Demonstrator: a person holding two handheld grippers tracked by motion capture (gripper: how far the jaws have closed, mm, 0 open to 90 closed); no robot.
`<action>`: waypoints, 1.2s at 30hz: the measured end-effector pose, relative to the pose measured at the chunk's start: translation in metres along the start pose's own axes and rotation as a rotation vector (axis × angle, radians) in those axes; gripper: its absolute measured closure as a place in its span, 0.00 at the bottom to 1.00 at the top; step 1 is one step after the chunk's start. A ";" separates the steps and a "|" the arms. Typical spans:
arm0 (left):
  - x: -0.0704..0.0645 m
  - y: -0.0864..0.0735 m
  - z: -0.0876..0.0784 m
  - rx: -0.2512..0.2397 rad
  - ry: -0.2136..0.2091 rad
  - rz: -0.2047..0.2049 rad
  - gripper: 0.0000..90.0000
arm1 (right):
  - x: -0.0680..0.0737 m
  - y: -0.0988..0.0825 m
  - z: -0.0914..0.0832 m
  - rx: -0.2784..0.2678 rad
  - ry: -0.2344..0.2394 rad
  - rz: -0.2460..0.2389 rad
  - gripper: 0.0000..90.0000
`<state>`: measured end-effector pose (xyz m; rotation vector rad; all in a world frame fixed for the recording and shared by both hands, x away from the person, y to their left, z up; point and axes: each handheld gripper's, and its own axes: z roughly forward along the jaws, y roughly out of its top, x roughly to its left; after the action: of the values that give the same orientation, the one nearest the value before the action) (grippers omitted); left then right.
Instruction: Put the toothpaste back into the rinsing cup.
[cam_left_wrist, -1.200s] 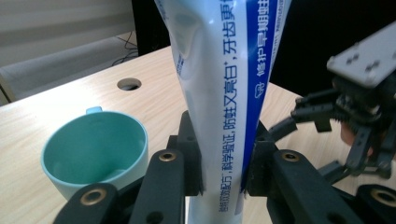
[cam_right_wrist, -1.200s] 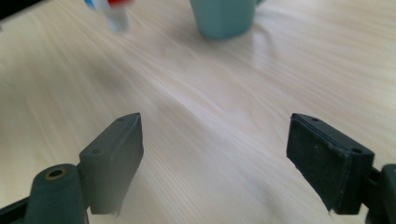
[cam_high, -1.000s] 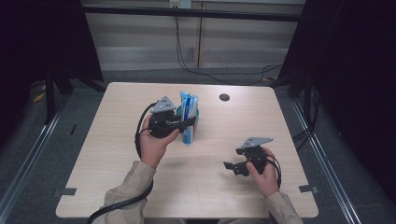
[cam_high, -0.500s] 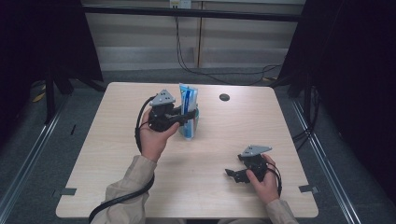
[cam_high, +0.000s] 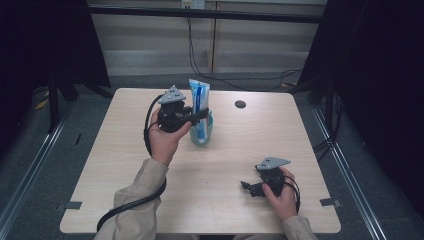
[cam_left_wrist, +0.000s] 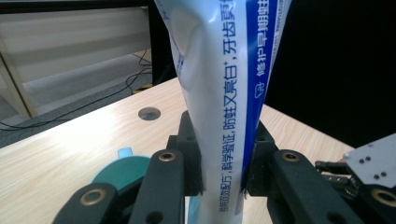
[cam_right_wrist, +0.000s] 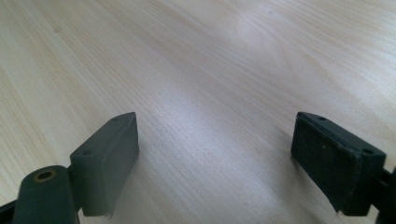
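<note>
A: How is the high view lit?

B: Light from above falls evenly on the pale tabletop (cam_high: 125, 165); the surroundings are near black. The picture is soft, with little fine detail.

A: And the close views?

B: In the left gripper view, glare streaks the toothpaste tube (cam_left_wrist: 224, 93) above the left claw (cam_left_wrist: 223, 163). In the right gripper view, a bright sheen lies ahead of the right claw (cam_right_wrist: 215, 154); soft shadows sit beside its blurred jaws.

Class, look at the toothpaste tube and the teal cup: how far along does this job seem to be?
Done: the toothpaste tube stands upright with its lower end in the teal cup. In hand: the left gripper is shut on the tube. Left: letting go, if placing it there is the aim. The right gripper is open and empty over the table.
</note>
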<state>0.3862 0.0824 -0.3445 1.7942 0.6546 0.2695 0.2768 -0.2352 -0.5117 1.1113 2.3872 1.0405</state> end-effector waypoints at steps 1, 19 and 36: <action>0.000 0.001 0.000 -0.001 0.003 0.000 0.82 | 0.000 0.000 0.000 0.000 0.000 0.000 0.16; 0.009 0.017 0.008 -0.026 0.020 -0.012 0.82 | 0.000 0.000 0.000 0.001 0.001 -0.001 0.16; 0.023 0.014 0.018 -0.036 0.040 -0.041 0.82 | 0.000 0.000 0.000 0.001 0.004 0.000 0.16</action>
<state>0.4185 0.0777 -0.3405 1.7426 0.7097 0.2887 0.2773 -0.2352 -0.5117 1.1102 2.3910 1.0429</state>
